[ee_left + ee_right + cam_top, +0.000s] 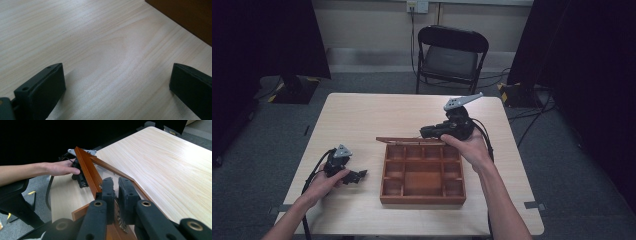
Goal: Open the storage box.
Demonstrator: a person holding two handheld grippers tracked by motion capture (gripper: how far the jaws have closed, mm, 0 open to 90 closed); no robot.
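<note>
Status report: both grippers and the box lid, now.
Right gripper shut on lid of wooden compartment box, lid raised. Left gripper open, resting on table beside box. Nothing in the way.

Black folding chair [452,55]; grey carpet [257,155]

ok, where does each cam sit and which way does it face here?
High view: above the person's side, facing forward and down on the table; both forearms enter from below.
Left gripper view: on the left gripper, low over the table, jaws wide apart.
Right gripper view: on the right gripper, clamping the wooden box's lid.
Shared: all show the wooden box.
</note>
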